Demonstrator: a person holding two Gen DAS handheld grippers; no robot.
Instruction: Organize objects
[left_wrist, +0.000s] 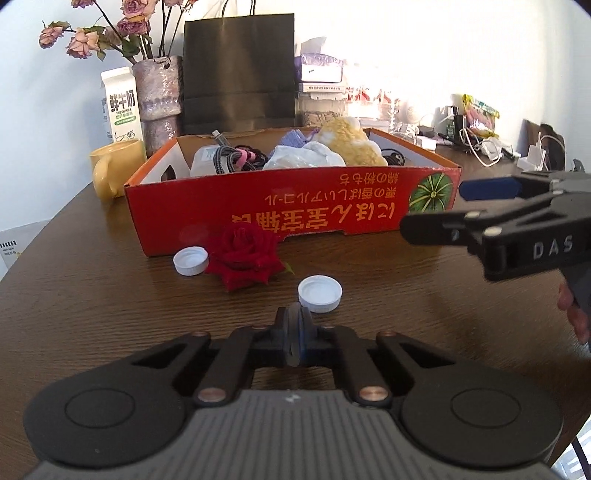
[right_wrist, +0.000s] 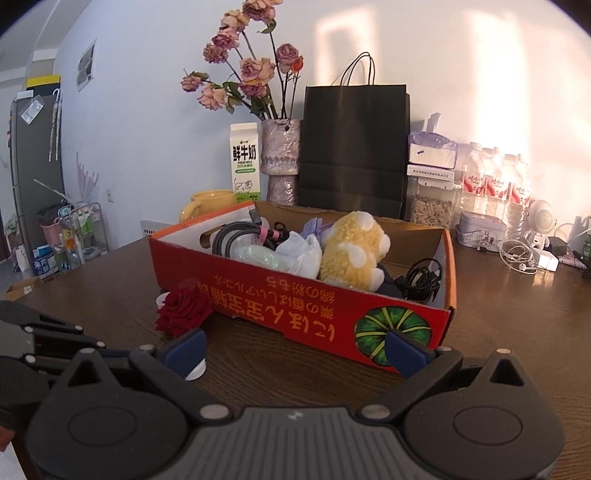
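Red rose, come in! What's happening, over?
Left tongs shut, empty. Right tongs open. Red rose and white caps on table, outside red box. Path clear.

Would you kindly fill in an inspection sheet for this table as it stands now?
Surface: dark wooden table, crowded along the wall.
Job's things: red rose and two white caps lie before the red box, which holds a plush toy.
Clutter: milk carton, yellow mug, vase, black bag, water bottles.
Grippers: left gripper shut, empty; right gripper open, empty.
Cables: black bundles in the box; white earphones outside it.
Surroundings: white wall, sunlit.
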